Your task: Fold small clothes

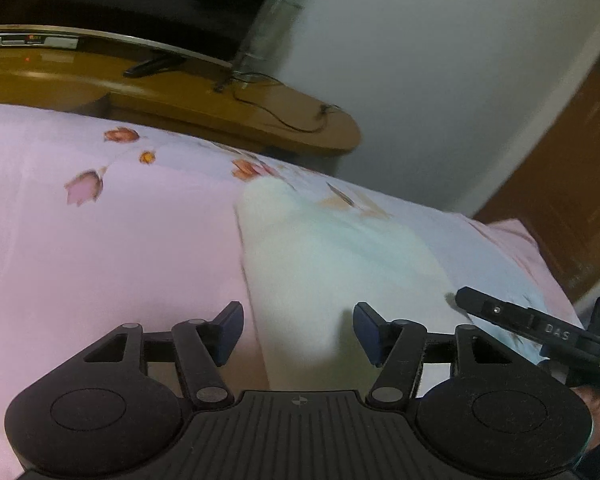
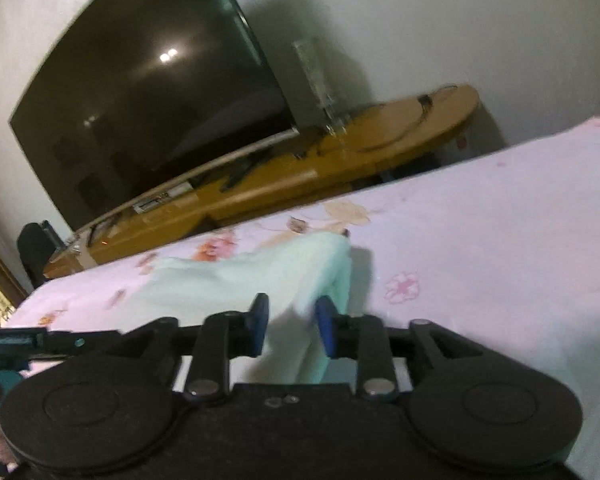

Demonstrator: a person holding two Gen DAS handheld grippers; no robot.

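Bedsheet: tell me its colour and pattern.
Pale pink bedsheet with scattered flower prints, clearest in the left wrist view.

Both my wrist cameras sit low and close over the bed (image 1: 100,248).
Each faces forward along my fingers (image 1: 231,326); both share the television (image 2: 148,92) and wooden stand (image 2: 380,136).

A home bedroom: a bed (image 2: 480,240) with pink floral sheets, a large television (image 2: 148,100) on a wooden stand (image 2: 340,160), and a wooden door (image 1: 560,184).
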